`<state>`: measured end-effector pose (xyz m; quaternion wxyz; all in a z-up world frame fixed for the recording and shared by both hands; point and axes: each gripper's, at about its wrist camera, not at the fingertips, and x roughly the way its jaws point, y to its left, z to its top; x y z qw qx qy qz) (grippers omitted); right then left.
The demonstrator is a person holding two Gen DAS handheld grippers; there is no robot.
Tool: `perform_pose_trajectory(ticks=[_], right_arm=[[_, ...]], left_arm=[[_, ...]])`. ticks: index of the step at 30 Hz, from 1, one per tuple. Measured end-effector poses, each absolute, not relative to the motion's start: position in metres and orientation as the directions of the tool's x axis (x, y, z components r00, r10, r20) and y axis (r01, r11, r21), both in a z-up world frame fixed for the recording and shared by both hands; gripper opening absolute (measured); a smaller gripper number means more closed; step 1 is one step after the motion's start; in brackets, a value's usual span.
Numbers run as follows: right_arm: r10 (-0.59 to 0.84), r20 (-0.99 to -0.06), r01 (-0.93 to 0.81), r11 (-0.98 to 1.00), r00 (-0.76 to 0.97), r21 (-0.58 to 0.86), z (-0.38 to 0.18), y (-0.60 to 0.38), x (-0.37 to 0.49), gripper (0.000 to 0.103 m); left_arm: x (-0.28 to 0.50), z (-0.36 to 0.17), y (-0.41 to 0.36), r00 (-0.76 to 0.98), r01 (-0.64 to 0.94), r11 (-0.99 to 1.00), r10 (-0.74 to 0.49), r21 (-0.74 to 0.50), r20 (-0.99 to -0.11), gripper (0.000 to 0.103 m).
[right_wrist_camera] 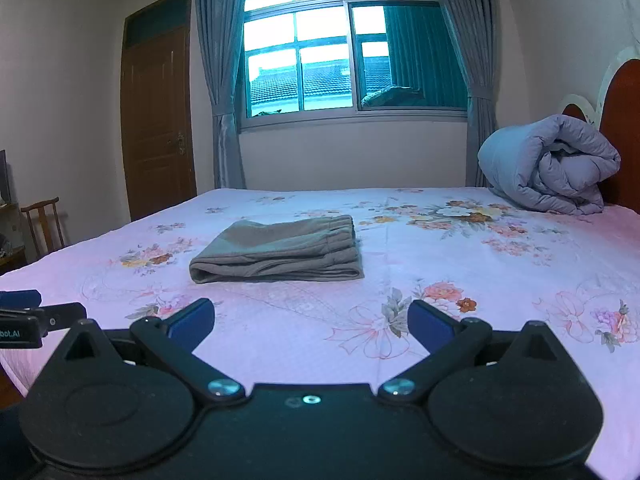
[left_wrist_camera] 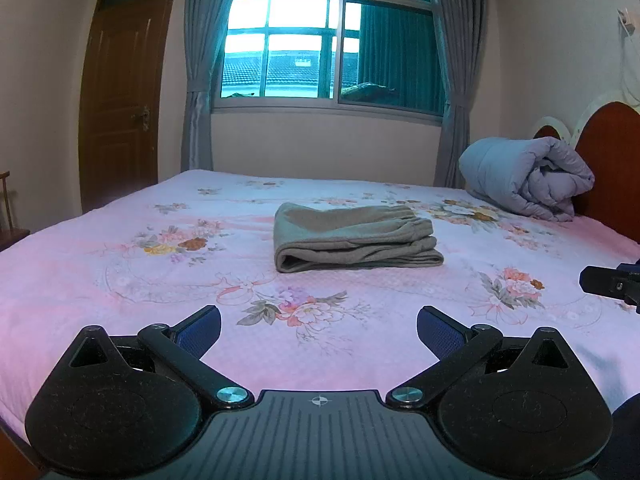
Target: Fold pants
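Note:
The grey-brown pants [left_wrist_camera: 354, 238] lie folded in a compact stack in the middle of the bed, waistband to the right; they also show in the right wrist view [right_wrist_camera: 280, 252]. My left gripper [left_wrist_camera: 319, 326] is open and empty, held over the near part of the bed, well short of the pants. My right gripper [right_wrist_camera: 311, 320] is open and empty too, near the bed's front edge, with the pants ahead and slightly left. The right gripper's tip [left_wrist_camera: 612, 284] shows at the right edge of the left wrist view.
The bed has a pink floral sheet [left_wrist_camera: 160, 280]. A rolled blue-grey quilt [left_wrist_camera: 528, 176] lies against the red headboard [left_wrist_camera: 608, 160] at the far right. A window with curtains [left_wrist_camera: 332, 40] and a wooden door [left_wrist_camera: 120, 100] are behind. A wooden chair [right_wrist_camera: 44, 224] stands at the left.

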<state>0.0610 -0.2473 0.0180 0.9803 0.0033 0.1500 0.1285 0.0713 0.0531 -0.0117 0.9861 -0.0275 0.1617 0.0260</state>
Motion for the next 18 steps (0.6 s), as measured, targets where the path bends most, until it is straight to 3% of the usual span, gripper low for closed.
perform_pose_trajectory(ticks=[18], right_arm=[[0.253,-0.300,-0.252,0.967,0.920,0.041,0.0174,-0.2474,0.0612,0.097]], left_arm=[[0.0715,-0.0109,0.0527,0.947,-0.051,0.998,0.035,-0.040,-0.320,0.103]])
